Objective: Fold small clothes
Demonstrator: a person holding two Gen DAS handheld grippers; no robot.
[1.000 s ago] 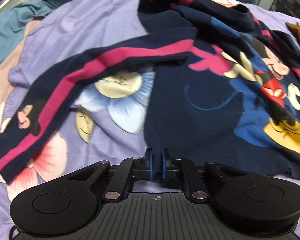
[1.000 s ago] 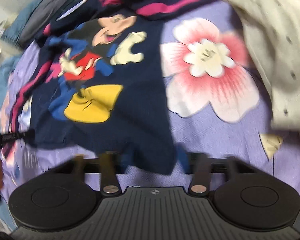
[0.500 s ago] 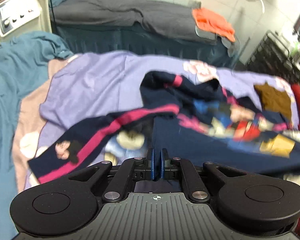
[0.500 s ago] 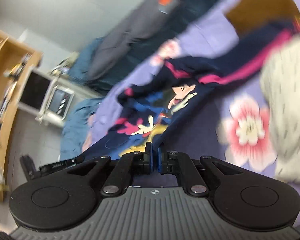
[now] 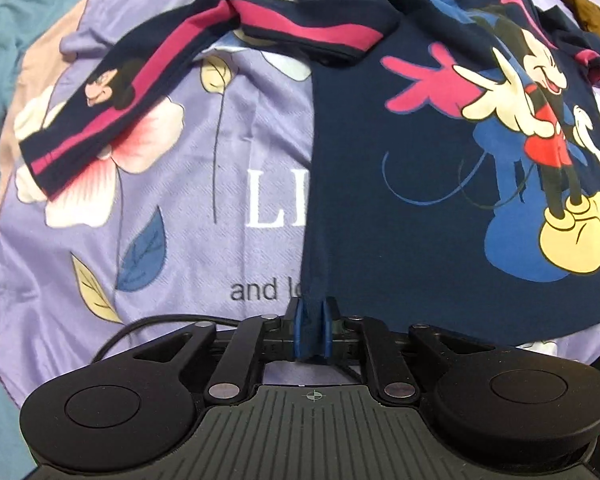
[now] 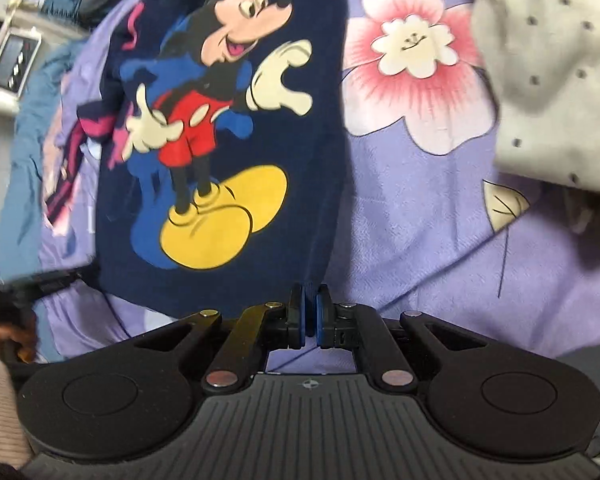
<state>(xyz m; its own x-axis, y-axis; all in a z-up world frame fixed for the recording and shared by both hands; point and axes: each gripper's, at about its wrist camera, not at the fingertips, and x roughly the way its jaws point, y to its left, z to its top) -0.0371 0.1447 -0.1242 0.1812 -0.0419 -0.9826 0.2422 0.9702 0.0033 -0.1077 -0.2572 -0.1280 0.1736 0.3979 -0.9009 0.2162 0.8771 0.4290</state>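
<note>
Both grippers are clamped on the bottom hem of the navy shirt [image 5: 400,208], which lies spread front-up on the purple flowered blanket [image 5: 172,240]. The left gripper [image 5: 312,320] pinches one hem corner, the right gripper [image 6: 309,312] the other. Only the left wrist view shows the long sleeve [image 5: 112,92] with its pink stripe flopped out sideways, plus printed lettering half covered by the shirt. Only the right wrist view shows a cream dotted garment [image 6: 552,64], cut off by the frame edge and blurry.
</note>
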